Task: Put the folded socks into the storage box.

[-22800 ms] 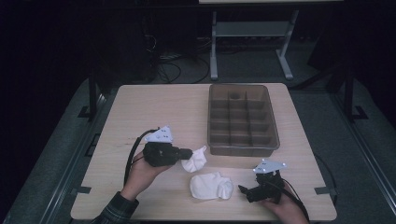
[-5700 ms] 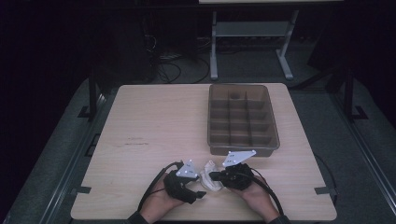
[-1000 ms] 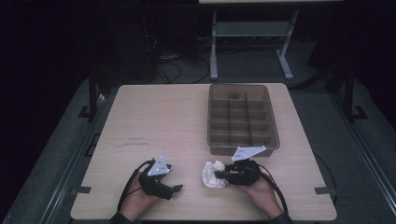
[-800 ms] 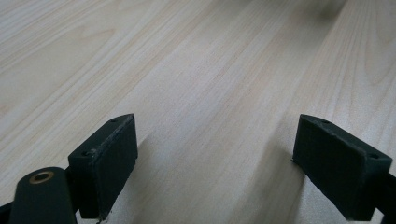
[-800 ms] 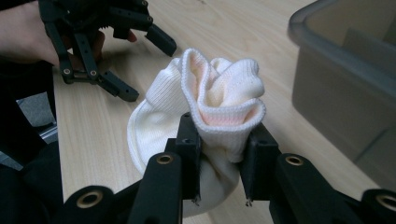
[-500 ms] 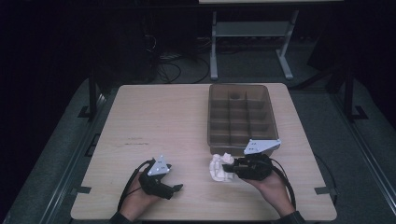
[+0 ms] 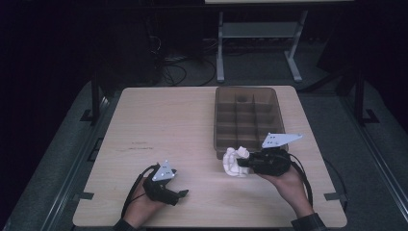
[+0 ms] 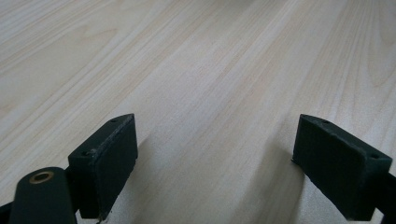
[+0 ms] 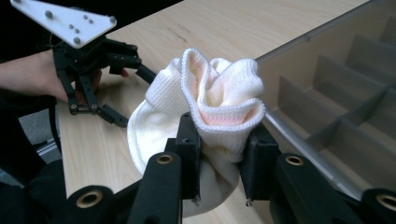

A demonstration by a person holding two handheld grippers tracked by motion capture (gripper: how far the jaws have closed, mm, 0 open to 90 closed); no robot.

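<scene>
White knit sock bundle (image 9: pixel 210 107) sat pinched between the pads of my right gripper (image 9: pixel 219 168), lifted just in front of the divided bin (image 7: pixel 246 120), whose near compartments lay directly beyond it. My left gripper (image 8: pixel 219 163) rested spread and empty on the table (image 7: pixel 168 125), well apart.

Dark room; light wooden table (image 7: pixel 183 125) center frame on grey floor (image 7: pixel 62 159). Metal stand (image 7: pixel 260 43) top center, cables (image 7: pixel 168 62) upper left, maybe power leads.
</scene>
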